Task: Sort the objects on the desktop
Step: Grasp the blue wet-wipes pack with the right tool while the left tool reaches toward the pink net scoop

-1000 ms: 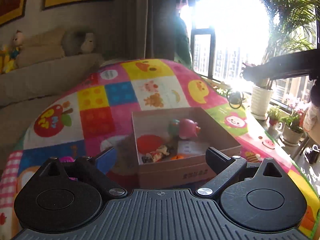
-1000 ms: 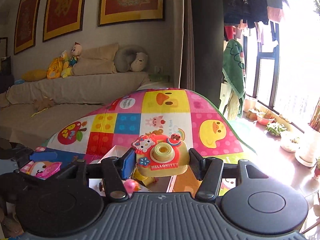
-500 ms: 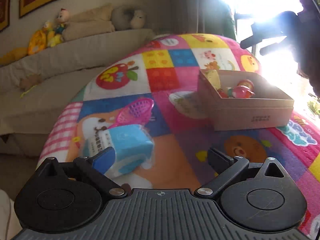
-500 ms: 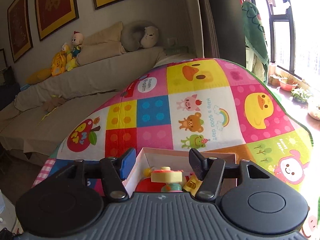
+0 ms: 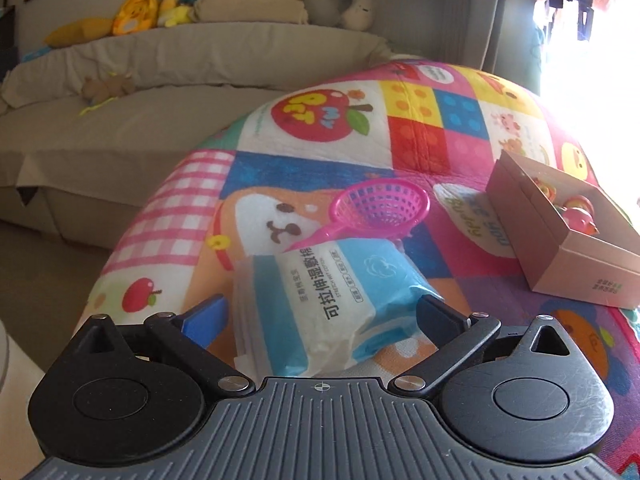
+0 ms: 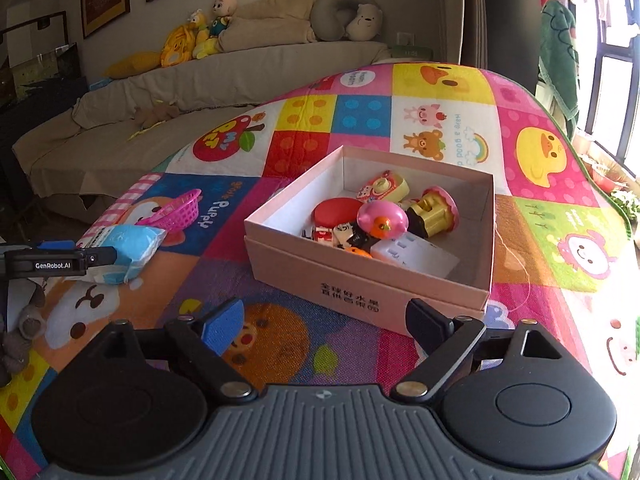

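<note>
A blue and white wet-wipe pack (image 5: 340, 300) lies on the colourful play mat, between the fingers of my open left gripper (image 5: 320, 316); the fingers stand on either side of it, apart from it. A pink toy sieve (image 5: 380, 210) lies just beyond the pack. The pink cardboard box (image 6: 360, 280) holds several toys, among them the yellow Hello Kitty camera (image 6: 384, 186), a pink ball toy (image 6: 382, 216) and a red disc (image 6: 338, 210). My right gripper (image 6: 324, 320) is open and empty, in front of the box. The left gripper also shows in the right wrist view (image 6: 60, 258) at the pack (image 6: 128, 246).
The box also shows at the right in the left wrist view (image 5: 560, 248). A beige sofa (image 6: 240, 76) with plush toys runs behind the mat. A small brown plush (image 6: 24, 332) lies at the mat's left edge. Windows and plants stand to the right.
My right gripper has let go of the Hello Kitty camera, which now lies in the box, and has drawn back. My left gripper has swung left from the box to the wipe pack.
</note>
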Tool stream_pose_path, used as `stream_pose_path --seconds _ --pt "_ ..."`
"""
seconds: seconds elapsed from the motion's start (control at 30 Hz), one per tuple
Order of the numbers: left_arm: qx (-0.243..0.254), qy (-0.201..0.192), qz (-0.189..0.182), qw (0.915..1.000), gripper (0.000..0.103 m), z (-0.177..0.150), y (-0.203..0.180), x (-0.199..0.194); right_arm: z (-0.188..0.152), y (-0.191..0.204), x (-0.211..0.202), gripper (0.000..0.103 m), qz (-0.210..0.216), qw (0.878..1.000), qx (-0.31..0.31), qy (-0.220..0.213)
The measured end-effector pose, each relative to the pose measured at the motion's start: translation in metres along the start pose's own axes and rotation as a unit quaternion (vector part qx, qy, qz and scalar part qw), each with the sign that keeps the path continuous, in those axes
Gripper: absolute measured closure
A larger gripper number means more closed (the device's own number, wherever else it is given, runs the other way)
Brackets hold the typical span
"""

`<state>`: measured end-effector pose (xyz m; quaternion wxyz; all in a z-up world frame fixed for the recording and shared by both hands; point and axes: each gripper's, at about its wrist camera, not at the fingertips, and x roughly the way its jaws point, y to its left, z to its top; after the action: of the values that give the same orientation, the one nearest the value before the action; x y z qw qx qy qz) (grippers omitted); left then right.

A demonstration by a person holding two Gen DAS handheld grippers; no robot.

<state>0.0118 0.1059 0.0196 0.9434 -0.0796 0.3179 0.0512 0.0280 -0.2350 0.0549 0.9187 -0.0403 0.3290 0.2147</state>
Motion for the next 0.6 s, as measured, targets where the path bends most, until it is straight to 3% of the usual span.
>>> stream_pose_path --seconds 0.07,0.13,0.23,0.3,0.37,0.47,0.5,0.6 --pt "0.02 0.0 -0.02 0.9996 0.0 -0.003 -0.012 -0.001 -0.008 -0.005 0.002 0.013 -0.001 1.0 0.012 0.012" --pt "0.044 0.006 -0.067 0.9968 0.0 -0.007 -0.028 -0.005 -0.012 -0.01 0.005 0.013 -0.004 1.0 0.023 0.018" --pt "0.067 0.014 -0.158 0.9851 0.0 -0.009 -0.047 -0.016 -0.014 -0.014 0.005 0.012 -0.01 0.999 0.032 0.018" --pt "0.078 -0.009 -0.179 0.9806 0.0 -0.006 -0.052 -0.025 -0.014 -0.016 0.005 0.01 -0.018 0.999 0.034 0.017" --pt "0.074 -0.034 -0.156 0.9844 0.0 0.001 -0.049 -0.029 -0.016 -0.016 0.003 0.009 -0.023 0.999 0.031 0.013" --pt "0.042 -0.039 -0.044 0.9974 0.001 0.02 -0.031 -0.012 -0.022 -0.014 0.001 0.008 -0.028 0.999 0.028 0.011" --pt "0.032 -0.036 -0.014 0.9988 0.001 0.026 -0.022 -0.002 -0.025 -0.013 0.0 0.008 -0.027 0.999 0.028 0.012" --pt "0.033 -0.019 0.029 0.9989 0.001 0.035 -0.006 0.024 -0.031 -0.004 0.0 0.008 -0.01 1.0 0.015 0.018"
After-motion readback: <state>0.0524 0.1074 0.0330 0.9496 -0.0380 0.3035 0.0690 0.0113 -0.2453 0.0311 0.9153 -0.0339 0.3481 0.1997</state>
